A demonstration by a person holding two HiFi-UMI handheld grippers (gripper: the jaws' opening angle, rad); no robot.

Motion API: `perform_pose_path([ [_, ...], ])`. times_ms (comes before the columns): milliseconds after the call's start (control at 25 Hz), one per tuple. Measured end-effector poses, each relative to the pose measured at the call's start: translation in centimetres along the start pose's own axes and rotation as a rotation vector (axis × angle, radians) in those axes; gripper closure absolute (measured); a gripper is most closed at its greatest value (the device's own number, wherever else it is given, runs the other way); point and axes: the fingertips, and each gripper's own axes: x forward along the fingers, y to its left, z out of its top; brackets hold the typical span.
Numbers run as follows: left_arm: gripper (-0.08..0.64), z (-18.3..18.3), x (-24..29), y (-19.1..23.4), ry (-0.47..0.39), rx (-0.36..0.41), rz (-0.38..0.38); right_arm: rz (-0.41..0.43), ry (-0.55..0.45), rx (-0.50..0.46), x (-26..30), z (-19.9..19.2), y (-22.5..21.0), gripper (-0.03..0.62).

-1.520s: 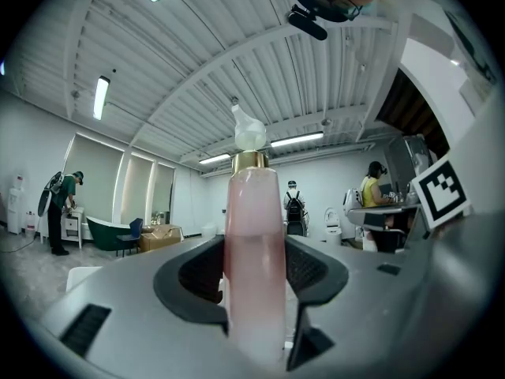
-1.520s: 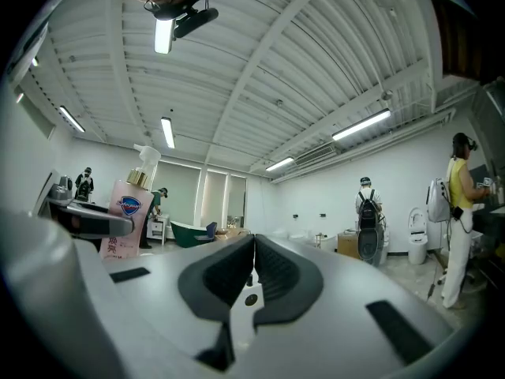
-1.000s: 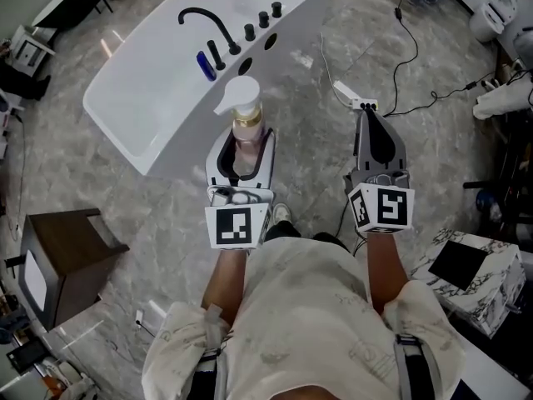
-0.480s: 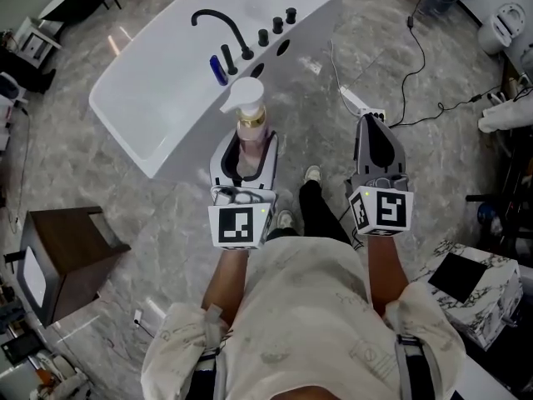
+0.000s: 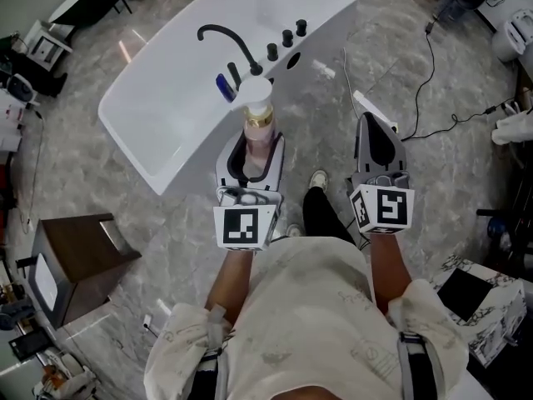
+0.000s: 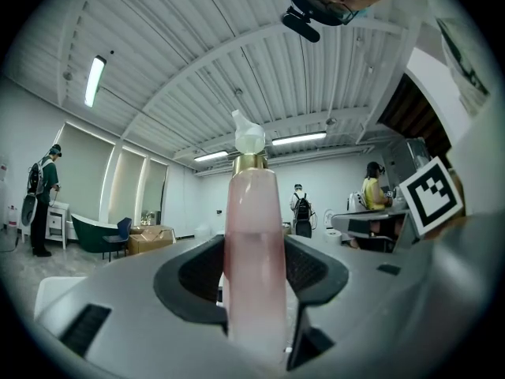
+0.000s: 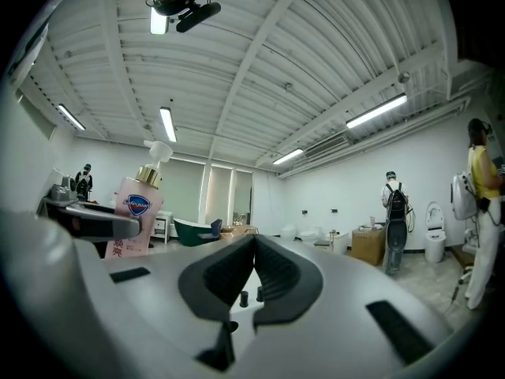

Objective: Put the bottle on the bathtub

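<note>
A: What does the left tool (image 5: 252,150) hold?

B: Its jaws are clamped on the bottle (image 5: 256,132), one on each side of the pink body. The left gripper view shows the bottle (image 6: 252,243) upright between the dark pads, with a gold collar and a white pump on top.

A: Where is the bottle relative to the bathtub (image 5: 166,107)?

B: In the head view it is carried in the tool over the grey marble floor (image 5: 350,65), on the near side of the tub. Its pump top overlaps the tub's near rim, just right of the black faucet (image 5: 225,40). How high it hangs above that rim I cannot tell.

A: What else is on that rim?

B: A row of black knobs (image 5: 287,38) is to the right of the faucet, and a small blue object (image 5: 225,87) is beside its base.

A: And the right tool (image 5: 376,140)?

B: It is to the right of the left one, well apart from the tub. In the right gripper view the right tool (image 7: 254,271) has its jaws brought together at the tips with nothing between them. The bottle (image 7: 136,215) shows at the left of that view, with a blue label on its front.

A: Anything on the floor?

B: A white power strip (image 5: 371,107) with a black cable (image 5: 433,57) is far right of the tools. A dark wooden box (image 5: 79,257) stands near left, and a shoe (image 5: 317,178) shows between the two tools.
</note>
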Motion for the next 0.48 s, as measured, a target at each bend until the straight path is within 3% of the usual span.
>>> perform_pose_path([
  [480,0.339,0.5,15.5,-2.5,0.057,0.020,-0.061,-0.043,0.023,0.050,9.9,-0.8,-10.5,0.603],
])
